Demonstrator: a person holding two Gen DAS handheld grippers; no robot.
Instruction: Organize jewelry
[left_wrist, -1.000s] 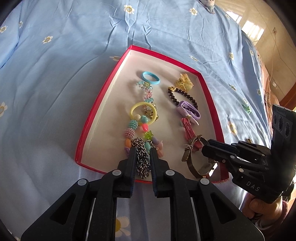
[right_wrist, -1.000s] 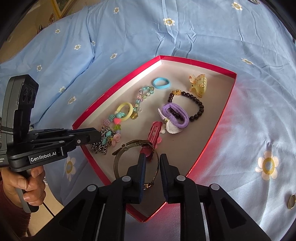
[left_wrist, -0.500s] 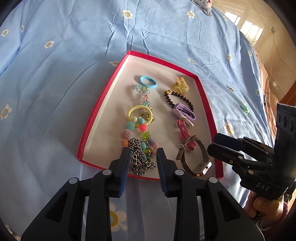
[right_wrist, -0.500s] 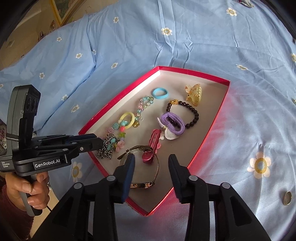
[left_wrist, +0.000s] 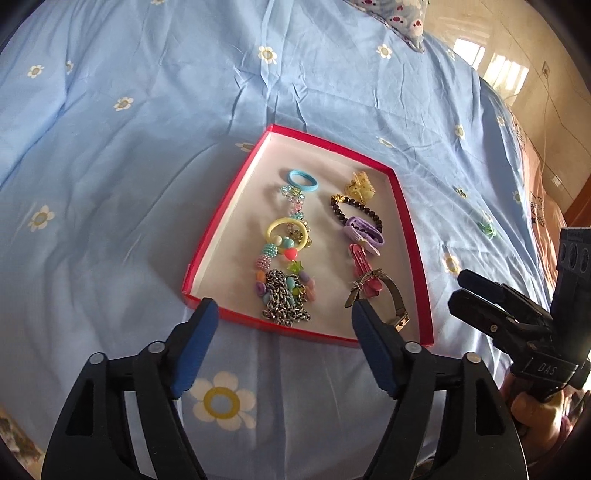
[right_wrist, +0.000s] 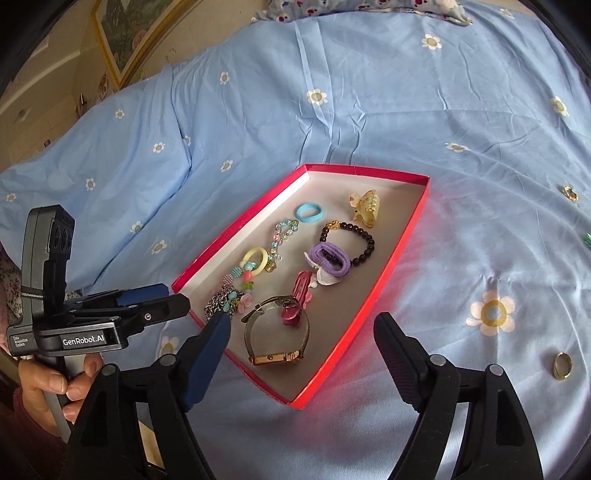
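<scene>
Jewelry is lying sorted in the shallow red cardboard tray (left_wrist: 415, 258) with a pale floor, which is sitting on the blue flower-print bedsheet (left_wrist: 147, 147). I am holding my left hand-held gripper (left_wrist: 282, 325) just short of the tray's near edge, its jaws spread wide and gripping nothing. My right hand-held gripper (right_wrist: 301, 332) is hovering over the tray's near corner, its jaws also gaping wide and empty.

Along the left column of the tray the light blue hair tie (left_wrist: 303, 180) is resting farthest from me; nearer come the string of pastel flower beads (left_wrist: 294, 199), the yellow plastic ring (left_wrist: 287, 232), the colourful chunky bead bracelet (left_wrist: 275, 254) and, nearest, the heaped silver chain (left_wrist: 284, 302), which is overlapping that bracelet.

In the right column the amber claw clip (left_wrist: 360, 188) is sitting at the far end, with the dark round-bead bracelet (left_wrist: 354, 208) beside it. The purple fabric hair tie (left_wrist: 364, 230) is overlapping that bracelet. The pink hair clip (left_wrist: 364, 266) is lying nearer, its end resting inside the loop of the metal-band wristwatch (right_wrist: 275, 339), which is closest to my right fingers.

Outside the tray, a small gold ring (right_wrist: 562, 365) is lying on the sheet off to the right, well apart from the rest.
</scene>
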